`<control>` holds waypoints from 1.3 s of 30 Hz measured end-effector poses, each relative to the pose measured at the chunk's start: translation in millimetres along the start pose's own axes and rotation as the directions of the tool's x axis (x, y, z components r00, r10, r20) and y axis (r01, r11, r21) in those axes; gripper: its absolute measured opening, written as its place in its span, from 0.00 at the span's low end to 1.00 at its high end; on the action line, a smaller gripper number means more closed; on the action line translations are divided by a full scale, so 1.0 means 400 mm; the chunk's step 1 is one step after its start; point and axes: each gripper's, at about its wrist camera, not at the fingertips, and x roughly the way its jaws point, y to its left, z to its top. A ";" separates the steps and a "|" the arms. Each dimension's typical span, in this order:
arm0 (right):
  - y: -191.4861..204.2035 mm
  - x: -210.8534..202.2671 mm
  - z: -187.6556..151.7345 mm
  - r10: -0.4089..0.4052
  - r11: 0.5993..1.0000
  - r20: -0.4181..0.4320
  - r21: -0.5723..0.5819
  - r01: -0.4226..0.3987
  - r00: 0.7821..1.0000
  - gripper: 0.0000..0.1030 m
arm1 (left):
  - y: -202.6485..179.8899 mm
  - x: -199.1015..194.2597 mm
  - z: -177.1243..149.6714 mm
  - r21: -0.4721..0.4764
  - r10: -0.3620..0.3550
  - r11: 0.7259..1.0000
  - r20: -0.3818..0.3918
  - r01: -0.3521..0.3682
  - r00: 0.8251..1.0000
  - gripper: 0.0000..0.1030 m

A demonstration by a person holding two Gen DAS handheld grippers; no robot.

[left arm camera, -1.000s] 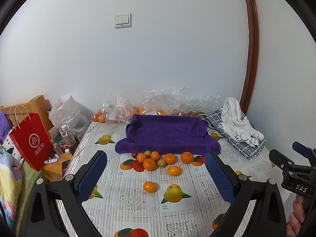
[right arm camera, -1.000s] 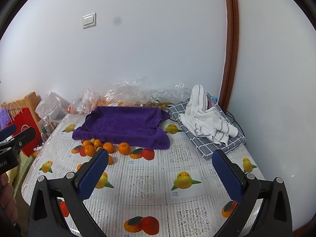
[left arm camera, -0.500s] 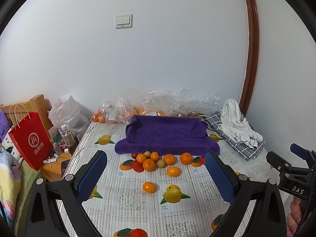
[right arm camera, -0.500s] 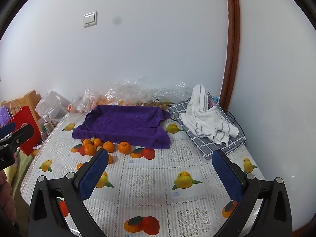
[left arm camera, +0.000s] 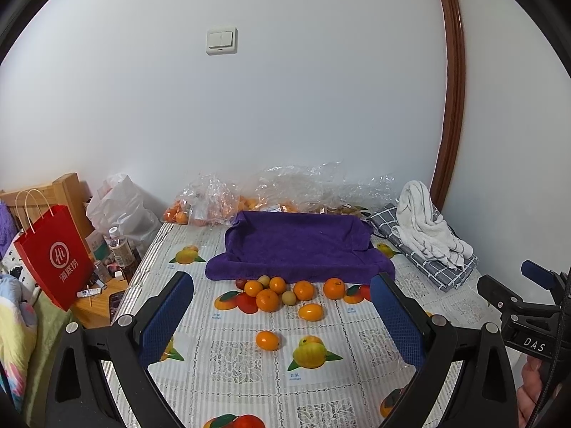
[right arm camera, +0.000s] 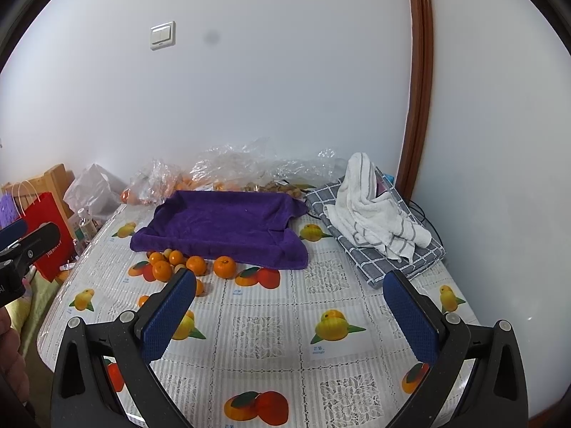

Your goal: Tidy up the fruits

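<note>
Fruits (left arm camera: 274,294) lie in a loose cluster on the table (left arm camera: 249,356), just in front of the near edge of a purple towel (left arm camera: 299,246) that is draped into a shallow tray shape toward the table's back edge. Most of them are small oranges, with a couple of pale round ones and a red one among them. One yellow-orange fruit (left arm camera: 311,311) sits a little nearer than the cluster, and a single orange (left arm camera: 267,340) lies apart, nearer still to the table's front edge. The left gripper (left arm camera: 282,321) hangs above the front part of the table with its blue-padded jaws spread wide and nothing between them. The right gripper (right arm camera: 291,317) is likewise released, jaws wide apart and holding nothing, over the patterned cloth to the right of the cluster. Crumpled clear plastic bags (left arm camera: 285,189) with more oranges line the back edge against the wall. A white striped towel (right arm camera: 374,210) rests on a folded grey checked cloth (right arm camera: 399,260) near the back right corner. Off the left edge stands a red paper bag (left arm camera: 53,249).
</note>
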 end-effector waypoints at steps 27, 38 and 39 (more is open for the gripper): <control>-0.007 0.212 -0.094 0.068 0.998 -0.138 0.014 -0.067 0.988 0.97 | 0.096 0.259 -0.177 0.028 0.028 0.999 -0.230 -0.022 0.973 0.96; 0.016 0.383 -0.152 0.142 0.990 -0.242 0.042 -0.136 0.960 0.85 | 0.107 0.410 -0.314 0.074 -0.045 0.994 -0.353 0.076 0.934 0.84; 0.020 0.398 -0.157 0.152 0.988 -0.250 0.043 -0.145 0.956 0.85 | 0.106 0.421 -0.320 0.070 -0.055 0.994 -0.363 0.086 0.930 0.82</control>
